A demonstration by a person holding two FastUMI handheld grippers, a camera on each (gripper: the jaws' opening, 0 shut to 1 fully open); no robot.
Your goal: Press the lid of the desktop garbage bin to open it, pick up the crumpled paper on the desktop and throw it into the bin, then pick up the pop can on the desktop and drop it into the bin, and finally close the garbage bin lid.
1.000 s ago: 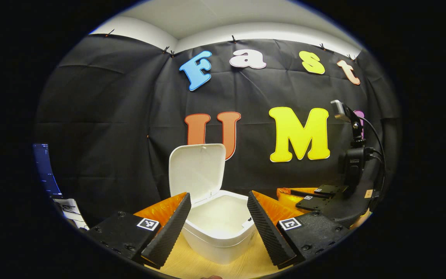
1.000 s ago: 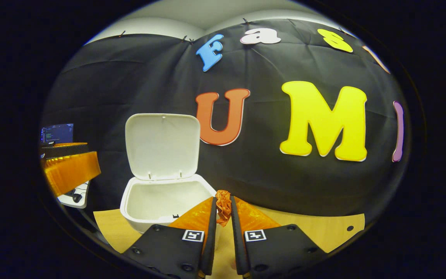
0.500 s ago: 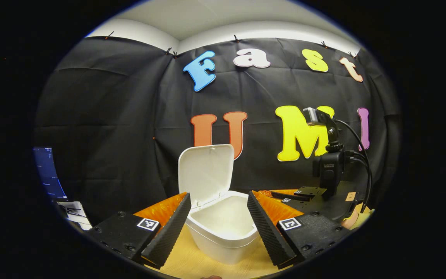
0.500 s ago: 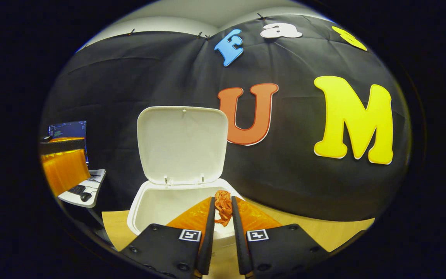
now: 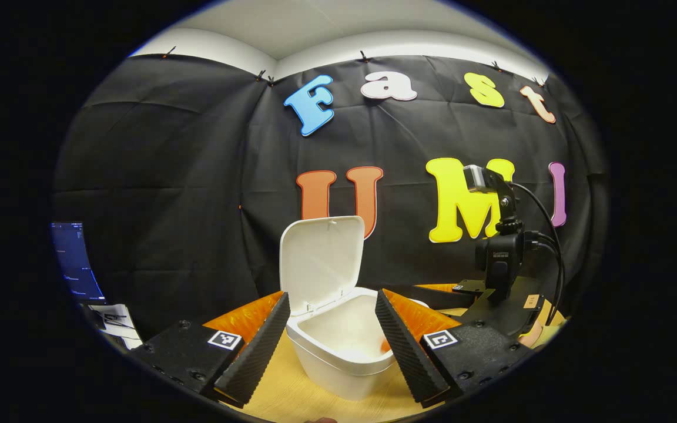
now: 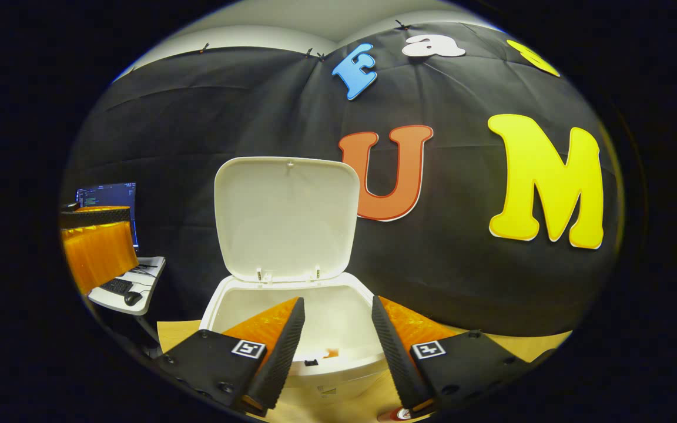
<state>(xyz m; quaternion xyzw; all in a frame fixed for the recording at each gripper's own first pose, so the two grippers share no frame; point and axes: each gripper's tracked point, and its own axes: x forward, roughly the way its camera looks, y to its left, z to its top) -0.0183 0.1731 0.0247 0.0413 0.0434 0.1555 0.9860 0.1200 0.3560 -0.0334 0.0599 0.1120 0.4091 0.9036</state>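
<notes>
Fingers on my right gripper are standing apart with nothing between them, hanging just above the front rim of the open garbage bin. Between them I am looking down into the bin's white well, where a small orange scrap, probably the crumpled paper, is lying near the front wall; so little of it is showing that I am hedging on that. From the left gripper view an orange speck is sitting low inside the bin too, which fits. My left gripper is likewise holding its fingers spread and gripping nothing, framing the bin from a little farther back over the table. Off to its right I am seeing the right gripper's body with its camera mast, reaching over the bin.

Behind the well, the lid is standing upright on its hinges, fully open.

By my reading, I am about halfway: the lid is pressed open and the paper appears to be dropped in. What is remaining is the pop can and the closing of the lid. A red rim is peeking at the bottom edge of the right gripper view, possibly the can, so I am expecting to pull back and down toward it next.
</notes>
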